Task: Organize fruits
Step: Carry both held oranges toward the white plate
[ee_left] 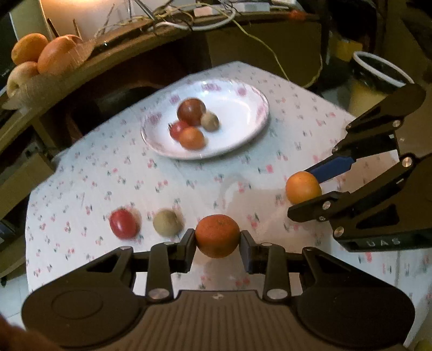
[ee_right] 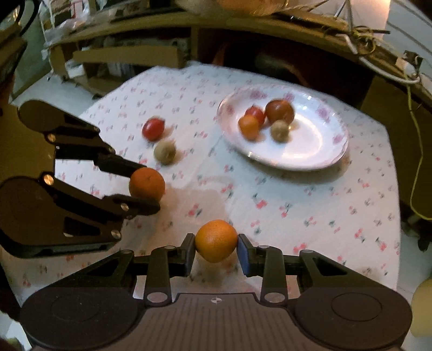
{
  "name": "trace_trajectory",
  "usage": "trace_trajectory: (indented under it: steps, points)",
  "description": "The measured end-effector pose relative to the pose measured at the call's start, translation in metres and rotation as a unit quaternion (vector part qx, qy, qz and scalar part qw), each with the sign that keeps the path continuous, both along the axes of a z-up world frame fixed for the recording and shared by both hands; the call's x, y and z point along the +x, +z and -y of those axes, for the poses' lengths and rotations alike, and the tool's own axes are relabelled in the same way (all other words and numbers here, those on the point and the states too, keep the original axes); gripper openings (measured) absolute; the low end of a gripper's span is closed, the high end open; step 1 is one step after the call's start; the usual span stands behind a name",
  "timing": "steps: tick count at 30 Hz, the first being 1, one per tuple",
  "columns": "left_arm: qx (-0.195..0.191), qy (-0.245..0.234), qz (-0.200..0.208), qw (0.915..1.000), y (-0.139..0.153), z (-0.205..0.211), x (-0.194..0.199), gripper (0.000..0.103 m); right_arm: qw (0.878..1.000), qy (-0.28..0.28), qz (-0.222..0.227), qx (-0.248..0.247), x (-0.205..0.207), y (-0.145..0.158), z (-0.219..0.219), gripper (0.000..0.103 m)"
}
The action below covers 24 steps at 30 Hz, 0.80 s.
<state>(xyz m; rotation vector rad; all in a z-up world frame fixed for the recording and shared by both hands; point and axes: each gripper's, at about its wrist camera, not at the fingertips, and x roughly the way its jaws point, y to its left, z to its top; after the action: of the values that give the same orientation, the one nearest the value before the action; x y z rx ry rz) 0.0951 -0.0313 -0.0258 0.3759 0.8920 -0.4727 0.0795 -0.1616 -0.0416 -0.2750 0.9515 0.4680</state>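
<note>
My left gripper [ee_left: 217, 244] is shut on a dark orange mandarin [ee_left: 217, 235], held above the flowered tablecloth. It also shows in the right wrist view [ee_right: 147, 187] at the left. My right gripper [ee_right: 216, 249] is shut on a lighter orange [ee_right: 216, 240]; it also shows in the left wrist view [ee_left: 303, 187] at the right. A white plate [ee_left: 243, 108] farther back holds several fruits: a dark red apple [ee_left: 191, 108], a tomato, an orange and a kiwi. A red tomato [ee_left: 123, 223] and a kiwi [ee_left: 167, 222] lie loose on the cloth.
A wooden shelf curves behind the table, with large oranges and an apple in a basket [ee_left: 40, 56] at the left. Cables [ee_left: 205, 21] lie on the shelf. A dark pot with a white rim [ee_left: 378, 71] stands at the right. The table edge drops off at both sides.
</note>
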Motion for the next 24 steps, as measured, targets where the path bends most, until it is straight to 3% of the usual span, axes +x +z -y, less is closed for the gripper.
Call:
trace_trajectory:
  steps: [8,24]
  points:
    - [-0.016,0.015,0.022,0.9995,0.017,0.016,0.032,0.040,0.999,-0.035,0.034,0.021,0.031,0.022,0.013,0.034]
    - [-0.019,0.050,0.023,0.9983,0.004,0.015,0.095,0.040,0.996,-0.075,0.038,0.013,0.092,0.011,0.013,0.034]
